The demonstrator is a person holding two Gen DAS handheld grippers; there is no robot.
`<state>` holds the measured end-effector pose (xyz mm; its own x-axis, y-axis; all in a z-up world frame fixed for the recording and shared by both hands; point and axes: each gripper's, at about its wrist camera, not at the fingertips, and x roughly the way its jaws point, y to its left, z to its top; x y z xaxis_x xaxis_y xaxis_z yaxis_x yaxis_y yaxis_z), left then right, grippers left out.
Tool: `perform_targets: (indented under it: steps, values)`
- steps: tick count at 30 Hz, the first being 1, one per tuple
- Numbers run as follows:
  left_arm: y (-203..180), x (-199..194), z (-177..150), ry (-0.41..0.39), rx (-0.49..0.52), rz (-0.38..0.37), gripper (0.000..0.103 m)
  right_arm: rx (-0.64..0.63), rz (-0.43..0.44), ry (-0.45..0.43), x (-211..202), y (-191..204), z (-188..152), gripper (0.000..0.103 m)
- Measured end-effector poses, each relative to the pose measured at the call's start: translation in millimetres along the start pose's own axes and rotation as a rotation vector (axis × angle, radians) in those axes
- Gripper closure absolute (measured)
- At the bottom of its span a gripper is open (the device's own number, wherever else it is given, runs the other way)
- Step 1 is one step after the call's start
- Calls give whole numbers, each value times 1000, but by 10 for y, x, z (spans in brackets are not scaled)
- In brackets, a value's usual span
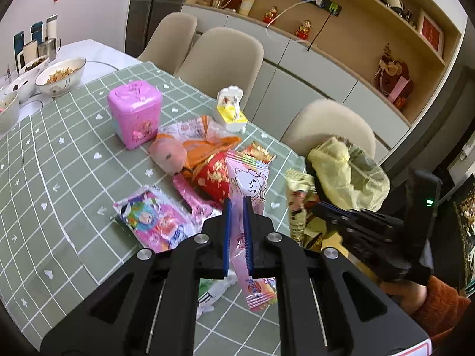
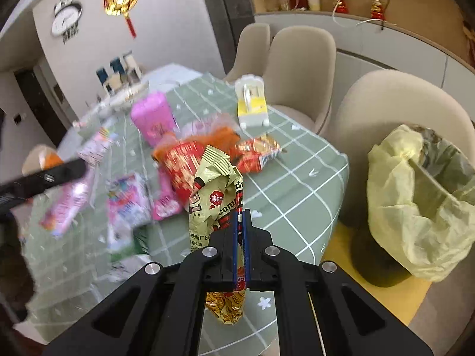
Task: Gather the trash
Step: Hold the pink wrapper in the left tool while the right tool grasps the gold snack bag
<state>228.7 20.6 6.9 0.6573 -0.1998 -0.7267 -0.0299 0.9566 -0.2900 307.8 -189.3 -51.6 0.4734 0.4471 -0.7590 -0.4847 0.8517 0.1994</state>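
Currently both grippers loaded. Left gripper (image 1: 237,207) clamped on pink wrapper (image 1: 248,184), held above green checked tablecloth (image 1: 59,154). Right gripper (image 2: 241,222) clamped on gold wrapper (image 2: 215,184), held off table edge, near bin with yellow liner (image 2: 415,195) beside chair.

Step in hand, judged: carry to bin. Bring wrapper fully over liner mouth before releasing; thin film may cling to pads. Drop right first, left follows.

Pose: right gripper level, bin to its right. More wrappers (image 1: 154,222) left on cloth.
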Motion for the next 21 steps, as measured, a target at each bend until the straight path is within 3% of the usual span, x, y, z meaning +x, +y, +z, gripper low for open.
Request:
perform_targets:
  steps: [2,3,4,5,7,10,15,18,20,21]
  values:
    - [19,37,-38,18,-4,7,96,30,-6,34,139,-30,-64,94]
    - [45,67,-79,28,-9,10,96,41,-16,51,184,-36,-99,78]
    - [68,84,-97,32,-13,10,96,46,-14,57,207,-40,-127,51]
    - [94,106,-123,39,-18,9,96,57,12,52,212,-43,-190,45]
    - [142,161,-188,61,-32,2,96,72,48,42,201,-44,-284,44]
    - [187,218,-309,88,-34,-8,96,89,91,104,204,12,-407,44]
    - [279,268,-433,124,-40,-14,96,56,-42,149,374,160,-429,44]
    - [312,235,-429,122,-39,-12,96,66,-16,148,440,195,-432,44]
    - [336,198,-422,114,-35,-10,96,39,-16,102,385,247,-440,50]
    - [344,191,-421,113,-36,-9,96,29,-10,99,371,247,-439,68]
